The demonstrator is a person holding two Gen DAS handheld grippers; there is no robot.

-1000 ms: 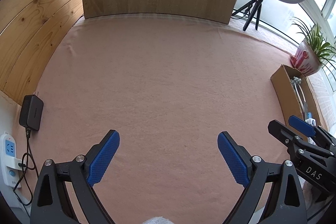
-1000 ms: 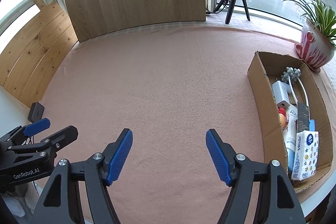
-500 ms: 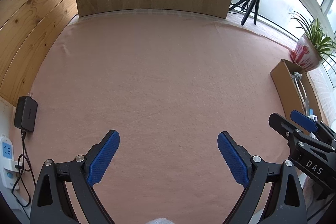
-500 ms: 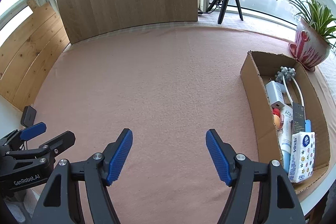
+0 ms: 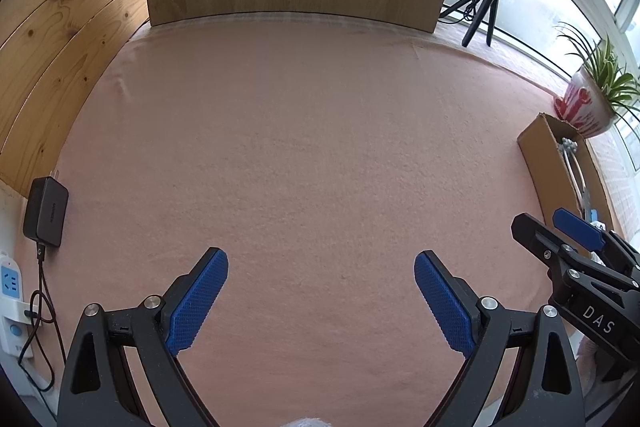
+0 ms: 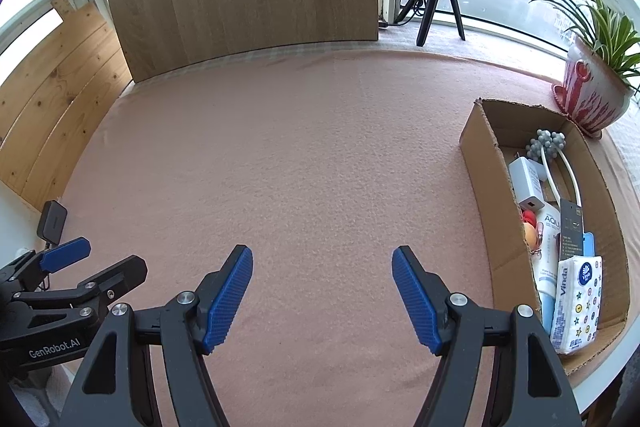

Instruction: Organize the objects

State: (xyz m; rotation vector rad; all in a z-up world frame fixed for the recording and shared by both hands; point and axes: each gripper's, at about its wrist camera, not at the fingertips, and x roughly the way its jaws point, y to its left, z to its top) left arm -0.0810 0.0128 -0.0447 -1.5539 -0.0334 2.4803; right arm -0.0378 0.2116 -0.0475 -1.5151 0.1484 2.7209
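Right wrist view shows the cardboard box (image 6: 486,187) lying lengthwise right of my empty, wide-spread right gripper (image 6: 322,295), far from my equally spread left gripper (image 5: 320,297).

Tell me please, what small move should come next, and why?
Probably none beyond drawing both grippers back: the left gripper and right gripper are open and hold nothing, the pink cloth shows no loose items, and the tissue pack and charger already lie in the cardboard box.
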